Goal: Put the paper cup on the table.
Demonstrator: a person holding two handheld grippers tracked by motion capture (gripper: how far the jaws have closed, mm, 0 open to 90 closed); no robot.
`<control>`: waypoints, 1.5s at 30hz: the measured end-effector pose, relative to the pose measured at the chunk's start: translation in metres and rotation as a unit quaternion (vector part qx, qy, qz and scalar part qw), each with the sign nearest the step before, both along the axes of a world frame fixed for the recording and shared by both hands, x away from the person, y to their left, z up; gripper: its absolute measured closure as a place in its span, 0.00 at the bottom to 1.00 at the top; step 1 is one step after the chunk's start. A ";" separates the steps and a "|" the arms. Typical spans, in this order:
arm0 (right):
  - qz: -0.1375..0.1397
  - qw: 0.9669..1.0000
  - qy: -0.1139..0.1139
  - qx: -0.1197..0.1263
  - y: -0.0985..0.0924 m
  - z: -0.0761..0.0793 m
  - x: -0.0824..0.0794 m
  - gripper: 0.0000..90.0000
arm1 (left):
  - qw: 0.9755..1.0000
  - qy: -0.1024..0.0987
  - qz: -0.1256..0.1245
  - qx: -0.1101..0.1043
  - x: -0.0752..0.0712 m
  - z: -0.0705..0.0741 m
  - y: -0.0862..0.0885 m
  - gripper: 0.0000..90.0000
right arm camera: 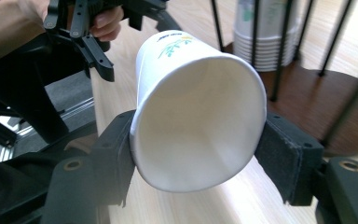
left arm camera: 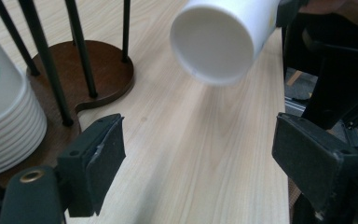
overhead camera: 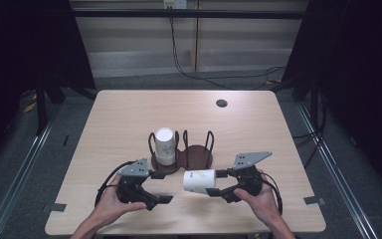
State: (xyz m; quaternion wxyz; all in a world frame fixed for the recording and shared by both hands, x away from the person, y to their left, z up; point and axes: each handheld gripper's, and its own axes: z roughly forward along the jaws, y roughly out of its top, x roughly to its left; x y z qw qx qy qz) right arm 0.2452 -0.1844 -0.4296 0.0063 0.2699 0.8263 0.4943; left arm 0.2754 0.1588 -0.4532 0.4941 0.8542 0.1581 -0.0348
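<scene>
I have 1 paper cup point(overhead camera: 199, 180) clamped across its mouth in the right gripper point(overhead camera: 212, 182), lying on its side just above the worktop point(overhead camera: 258, 129) at lower centre of the high view, base pointing left toward the left gripper point(overhead camera: 160, 187). In the right gripper view the rim is squeezed slightly oval between the jaws, so I would not tighten further. The left gripper's jaws stand wide with nothing between them, and in the left gripper view the cup's base hangs in the upper middle, apart from both pads. The cup holder point(overhead camera: 197, 155) sits just behind, with a stack of cups point(overhead camera: 164, 146) in its left bay and its right bay empty. I judge the step is moving this cup to the holder: I would turn it base up like the stack, centre it between the black rods point(left arm camera: 80, 51), lower it straight, and keep the left gripper clear of the stack.
</scene>
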 end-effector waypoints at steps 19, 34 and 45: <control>-0.035 0.997 0.009 -0.063 -0.036 0.017 0.010 0.36 | 1.000 -0.014 0.006 0.012 -0.003 -0.004 0.005 0.20; -0.071 0.987 0.042 -0.138 -0.053 0.026 0.030 0.37 | 0.999 -0.027 0.021 0.012 -0.001 -0.004 0.017 0.18; -0.122 0.969 0.081 -0.197 -0.055 0.033 0.045 0.37 | 0.999 -0.024 0.023 0.018 -0.001 -0.010 0.017 0.18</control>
